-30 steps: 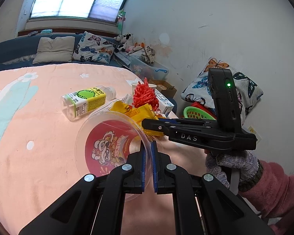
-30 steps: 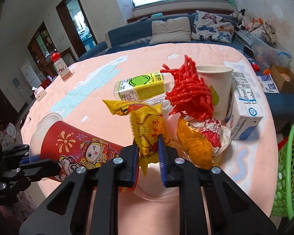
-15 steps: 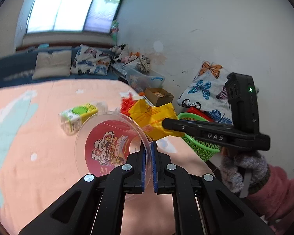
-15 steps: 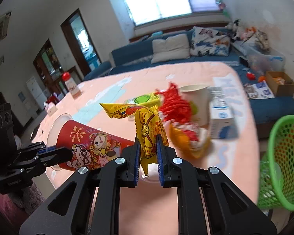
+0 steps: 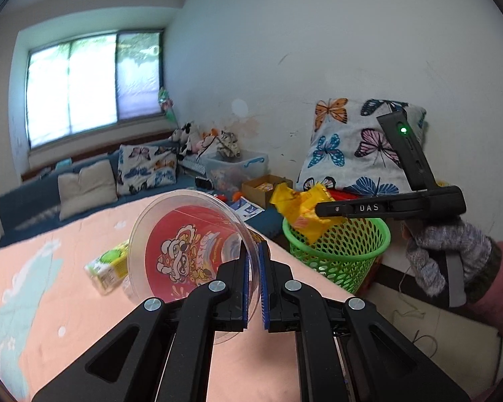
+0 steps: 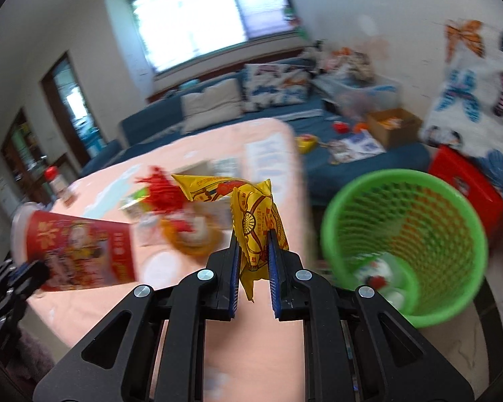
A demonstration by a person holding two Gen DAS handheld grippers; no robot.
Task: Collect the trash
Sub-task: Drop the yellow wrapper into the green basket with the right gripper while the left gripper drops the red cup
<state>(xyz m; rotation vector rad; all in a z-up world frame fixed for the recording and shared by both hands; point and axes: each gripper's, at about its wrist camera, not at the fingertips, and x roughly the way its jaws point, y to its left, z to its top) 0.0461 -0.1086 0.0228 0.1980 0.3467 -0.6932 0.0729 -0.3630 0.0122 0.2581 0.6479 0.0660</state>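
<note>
My left gripper (image 5: pixel 252 251) is shut on the clear rim of a red noodle cup (image 5: pixel 187 251), held on its side above the peach table (image 5: pixel 50 318). My right gripper (image 6: pixel 253 244) is shut on a crumpled yellow snack wrapper (image 6: pixel 251 207). In the left wrist view that wrapper (image 5: pixel 301 211) hangs over the near rim of the green mesh bin (image 5: pixel 345 251). In the right wrist view the bin (image 6: pixel 402 234) stands to the right, beyond the table edge, with some litter at its bottom. The cup (image 6: pixel 80 251) shows at left, blurred.
A green-labelled bottle (image 5: pixel 107 264) lies on the table behind the cup. Red netting (image 6: pixel 161 187) and an orange packet (image 6: pixel 191 238) sit further back, blurred. A butterfly cushion (image 5: pixel 352 147), a red crate (image 6: pixel 466 181) and a blue sofa (image 5: pixel 84 181) surround the bin. A gloved hand (image 5: pixel 442 254) holds the right gripper.
Both grippers have lifted and swung right, away from the trash pile towards the green bin. The right gripper pinched tighter on the yellow wrapper and carried it to the bin's rim.
</note>
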